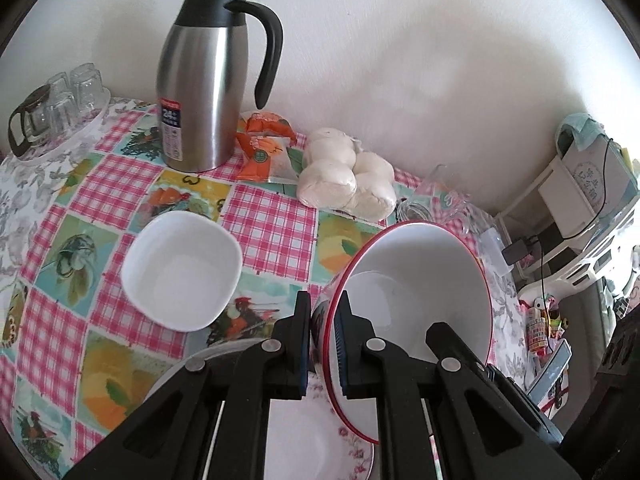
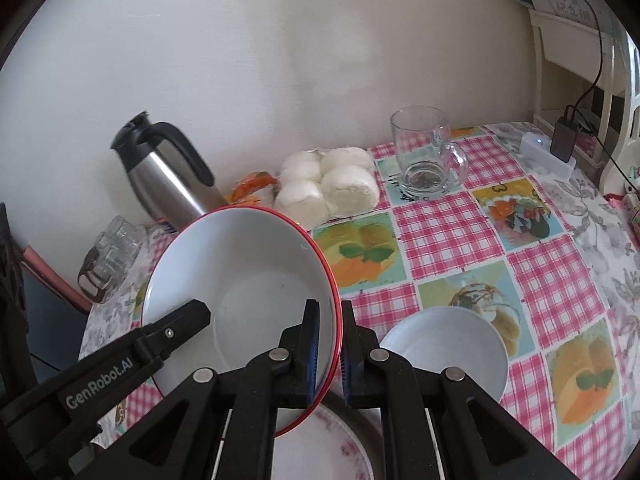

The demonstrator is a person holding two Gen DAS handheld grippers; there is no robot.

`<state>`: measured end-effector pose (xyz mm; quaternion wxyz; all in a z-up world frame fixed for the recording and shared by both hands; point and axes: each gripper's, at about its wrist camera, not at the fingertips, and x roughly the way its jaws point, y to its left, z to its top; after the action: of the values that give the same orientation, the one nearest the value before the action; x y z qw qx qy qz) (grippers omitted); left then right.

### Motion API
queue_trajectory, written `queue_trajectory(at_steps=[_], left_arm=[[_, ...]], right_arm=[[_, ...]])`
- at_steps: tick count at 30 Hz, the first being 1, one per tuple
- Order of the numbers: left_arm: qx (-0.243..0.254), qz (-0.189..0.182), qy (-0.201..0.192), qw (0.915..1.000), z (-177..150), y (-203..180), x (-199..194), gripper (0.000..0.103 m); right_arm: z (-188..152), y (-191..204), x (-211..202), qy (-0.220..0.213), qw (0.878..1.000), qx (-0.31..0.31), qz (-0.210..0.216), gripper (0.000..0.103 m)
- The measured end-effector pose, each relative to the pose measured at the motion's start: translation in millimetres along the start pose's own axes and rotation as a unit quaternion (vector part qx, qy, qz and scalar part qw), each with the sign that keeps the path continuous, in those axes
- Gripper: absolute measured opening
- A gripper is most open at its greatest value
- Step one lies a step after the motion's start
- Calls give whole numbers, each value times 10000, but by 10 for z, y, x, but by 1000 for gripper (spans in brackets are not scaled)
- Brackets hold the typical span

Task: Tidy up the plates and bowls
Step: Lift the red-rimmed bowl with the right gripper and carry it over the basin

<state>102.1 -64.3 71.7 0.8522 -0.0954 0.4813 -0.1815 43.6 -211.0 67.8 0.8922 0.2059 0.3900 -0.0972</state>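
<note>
Bowl (image 1: 420, 264), red-rimmed, looks like stiff, breakable, slippery ceramic; my left gripper (image 1: 322, 320) and right gripper (image 2: 330, 344) each pinch its thin rim on opposite sides, tightly closed.

Steel thermos jug (image 1: 208, 92) at eleven o'clock, bagged buns (image 1: 348, 178) at twelve, glass mug (image 2: 426, 156) at one.

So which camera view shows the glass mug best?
The right wrist view: the glass mug stands there whole and upright, with its handle clear, near the wall. In the left wrist view only its blurred top shows behind the red-rimmed bowl.
</note>
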Motion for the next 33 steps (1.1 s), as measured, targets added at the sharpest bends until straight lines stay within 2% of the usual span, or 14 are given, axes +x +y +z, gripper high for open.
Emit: queue_trajectory(at_steps=[9, 16, 24, 33], left_arm=[[130, 18, -2, 9999, -242, 67, -208, 11], [255, 169, 140, 9994, -434, 120, -245, 11], [377, 491, 481, 9969, -611, 196, -166, 11], [339, 579, 866, 9940, -725, 290, -2, 11]], right_arm=[[-247, 57, -207, 46, 10000, 49, 71, 10], [-446, 90, -269, 171, 9999, -18, -10, 11], [-706, 133, -216, 447, 9988, -169, -47, 13], [-846, 108, -63, 789, 9966, -198, -104, 13]])
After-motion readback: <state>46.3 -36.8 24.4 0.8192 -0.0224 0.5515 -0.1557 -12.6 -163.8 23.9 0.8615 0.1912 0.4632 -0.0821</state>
